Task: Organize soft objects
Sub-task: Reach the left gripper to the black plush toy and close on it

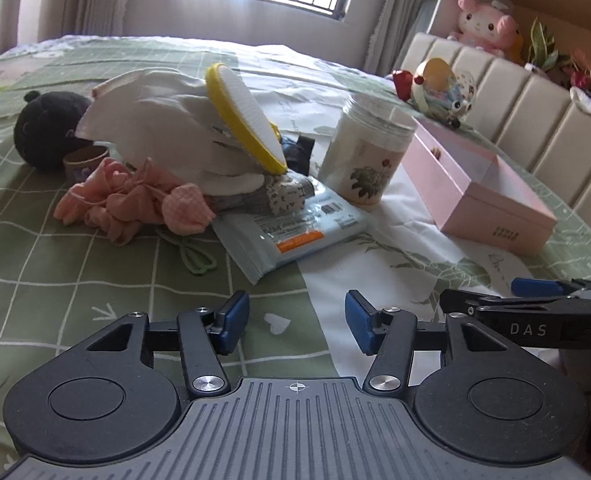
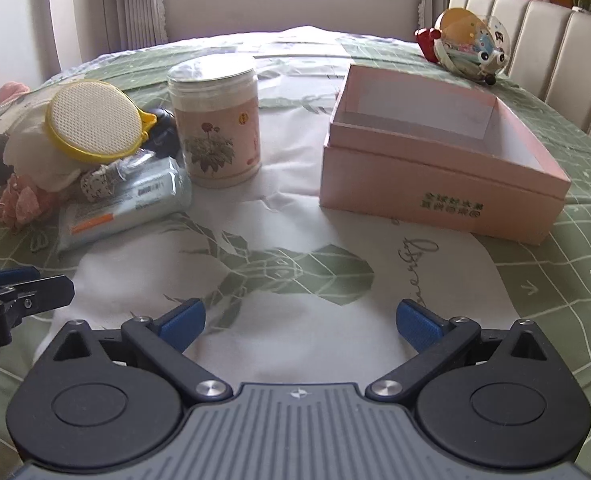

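Both pairs of blue-padded fingers are seen with nothing between them: the left gripper (image 1: 297,322) is held with its jaws partway apart, the right gripper (image 2: 300,324) spread noticeably wider. Both are hung over the green-and-white bedspread (image 2: 295,272), clear of every object, and each tool's tip is caught at the edge of the other's view.

So the soft stuff is all heaped on the left side of the bed. A peach knit bundle (image 1: 135,200) is found at the front of the pile, with a black plush toy (image 1: 47,132) behind it and a white cloth (image 1: 159,120) draped across the top. A yellow-rimmed mesh pad (image 1: 247,116) is leaned tilted against that cloth. Underneath, a small patterned fabric roll (image 1: 287,196) is rested on a pale blue wipes pack (image 1: 291,232), which lies flat on the cover. A little round cardboard tub (image 1: 85,160) is tucked beside the plush.

Just right of the pile, a clear lidded jar with a flower label (image 2: 215,120) is stood upright, touching nothing that can be made out for sure. Well apart to the right, an open pink box (image 2: 443,152) is sat with its inside bare. A colourful toy (image 2: 463,44) is parked near the padded headboard (image 2: 555,60), and a pink plush (image 1: 483,24) is perched on the ledge above.
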Demonstrator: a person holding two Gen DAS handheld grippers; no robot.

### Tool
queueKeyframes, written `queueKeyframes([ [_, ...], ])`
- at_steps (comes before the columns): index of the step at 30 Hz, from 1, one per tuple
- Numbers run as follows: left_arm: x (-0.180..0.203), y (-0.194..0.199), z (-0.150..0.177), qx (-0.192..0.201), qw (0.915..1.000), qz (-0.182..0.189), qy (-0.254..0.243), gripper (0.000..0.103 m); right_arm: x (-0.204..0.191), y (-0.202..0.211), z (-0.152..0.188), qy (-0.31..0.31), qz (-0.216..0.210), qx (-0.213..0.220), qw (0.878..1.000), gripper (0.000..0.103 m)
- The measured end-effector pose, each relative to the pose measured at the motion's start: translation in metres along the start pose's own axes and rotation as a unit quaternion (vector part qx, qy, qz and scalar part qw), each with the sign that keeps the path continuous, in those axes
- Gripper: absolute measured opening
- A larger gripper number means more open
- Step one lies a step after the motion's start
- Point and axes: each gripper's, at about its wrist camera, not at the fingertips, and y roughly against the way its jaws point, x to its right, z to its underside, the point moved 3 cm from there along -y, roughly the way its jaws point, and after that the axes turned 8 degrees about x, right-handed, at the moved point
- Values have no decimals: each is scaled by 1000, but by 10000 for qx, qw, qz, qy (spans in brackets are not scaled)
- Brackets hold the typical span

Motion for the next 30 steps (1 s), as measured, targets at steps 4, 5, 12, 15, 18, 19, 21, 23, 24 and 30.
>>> queueKeyframes([
  [4,-22,25,-18,426,9990,-91,66,58,-19,9,-20,13,-158,308,9994,102],
  [5,-30,33,-24,568,9981,-218,42,58,-24,11,-25,16,-236,384,9990,102],
  [12,-115,75,-56,978,9864,-1295,258,58,-57,23,-45,288,-722,770,9940,102],
  [15,-156,77,-81,1057,9822,-1423,627,58,-70,21,-45,367,-934,725,9923,102],
  [18,-184,59,-116,1035,9834,-1167,925,58,-79,18,-39,454,-1082,605,9913,102],
  [19,-189,48,-129,1014,9837,-1139,956,58,-82,17,-38,503,-1117,573,9908,102],
  [21,-194,23,-156,970,9858,-989,947,58,-87,19,-33,621,-1164,572,9896,102],
  [23,-193,-9,-177,609,9924,-802,701,58,-90,19,-29,779,-1158,578,9885,102],
  [24,-191,-25,-183,325,9952,-787,478,58,-90,19,-29,831,-1157,579,9881,102],
  [30,-189,-79,-170,-780,9859,-1346,-614,64,-79,16,-23,880,-1228,505,9872,102],
])
